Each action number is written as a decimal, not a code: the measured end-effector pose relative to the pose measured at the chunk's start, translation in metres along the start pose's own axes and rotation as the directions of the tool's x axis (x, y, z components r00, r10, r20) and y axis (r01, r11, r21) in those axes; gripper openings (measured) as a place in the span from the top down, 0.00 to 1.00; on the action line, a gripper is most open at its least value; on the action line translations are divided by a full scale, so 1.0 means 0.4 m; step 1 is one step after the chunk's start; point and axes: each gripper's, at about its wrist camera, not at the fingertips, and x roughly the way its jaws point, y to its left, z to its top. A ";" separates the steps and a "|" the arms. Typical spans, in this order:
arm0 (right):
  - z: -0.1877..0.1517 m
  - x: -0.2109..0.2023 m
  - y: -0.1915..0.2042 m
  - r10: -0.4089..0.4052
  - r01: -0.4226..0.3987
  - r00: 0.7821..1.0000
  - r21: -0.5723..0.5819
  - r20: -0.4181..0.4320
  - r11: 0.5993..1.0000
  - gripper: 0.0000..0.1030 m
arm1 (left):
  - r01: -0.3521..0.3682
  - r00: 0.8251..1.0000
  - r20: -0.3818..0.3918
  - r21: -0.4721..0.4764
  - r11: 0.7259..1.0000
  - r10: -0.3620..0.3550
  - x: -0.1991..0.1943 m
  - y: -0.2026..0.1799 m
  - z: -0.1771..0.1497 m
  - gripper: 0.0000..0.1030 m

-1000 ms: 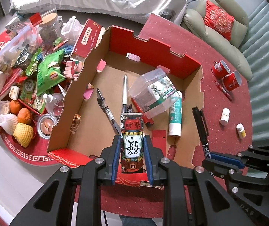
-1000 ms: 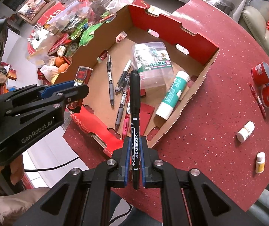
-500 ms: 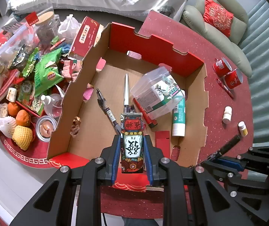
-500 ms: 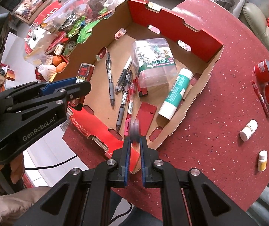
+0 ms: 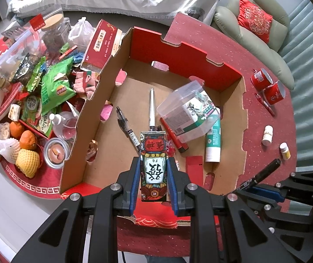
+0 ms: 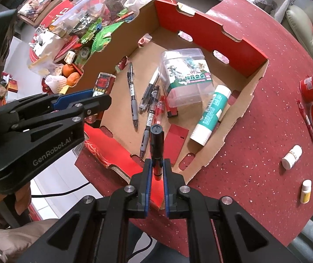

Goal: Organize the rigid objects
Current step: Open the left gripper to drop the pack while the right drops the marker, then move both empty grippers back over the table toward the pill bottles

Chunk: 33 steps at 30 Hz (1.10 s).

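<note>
- Left gripper (image 5: 153, 175) is clenched on the decorated pack (image 5: 153, 156), long axis pointing ahead, over the cardboard box's (image 5: 200, 65) near wall.
- Right gripper (image 6: 156, 168) clamps your black marker (image 6: 156, 144), tip aimed away.
- Ahead, pens (image 6: 132, 96) and glue stick (image 6: 210, 116) are boxed; the bottles (image 6: 291, 156) at your right remain outside.

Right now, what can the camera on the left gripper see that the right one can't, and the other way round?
Only the left wrist view shows the armchair with its red cushion. Only the right wrist view shows the black marker end-on and the left gripper's GenRobot.AI lettering. Both share the cardboard box, the clear plastic container and the green-and-white tube.
</note>
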 end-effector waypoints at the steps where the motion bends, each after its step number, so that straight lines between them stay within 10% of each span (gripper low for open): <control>1: 0.001 0.001 0.001 0.000 0.000 1.000 -0.001 -0.002 1.000 0.90 | -0.002 1.000 -0.008 0.000 1.000 0.002 0.004 0.001 0.002 0.75; 20: 0.053 0.090 -0.040 0.014 -0.010 0.998 0.074 -0.056 0.997 0.90 | -0.041 0.995 -0.085 0.086 0.995 0.048 0.095 -0.037 0.020 0.74; 26: 0.064 0.099 -0.068 0.013 -0.007 0.998 0.099 -0.058 0.995 0.88 | -0.113 0.992 -0.041 0.090 0.990 0.117 0.095 -0.042 0.033 0.25; 28: 0.061 0.093 -0.077 -0.006 0.011 0.999 0.105 -0.052 0.994 0.71 | -0.132 0.990 -0.040 0.078 0.988 0.135 0.097 -0.033 0.041 0.23; 31: 0.050 0.063 -0.101 -0.061 0.062 0.998 0.118 -0.015 0.991 0.13 | -0.121 0.991 -0.048 0.024 0.992 0.122 0.098 -0.003 0.052 0.18; 33: 0.040 0.032 -0.115 -0.051 0.045 0.998 0.132 0.040 0.990 0.10 | -0.126 0.991 -0.041 0.013 0.992 0.127 0.092 -0.001 0.056 0.18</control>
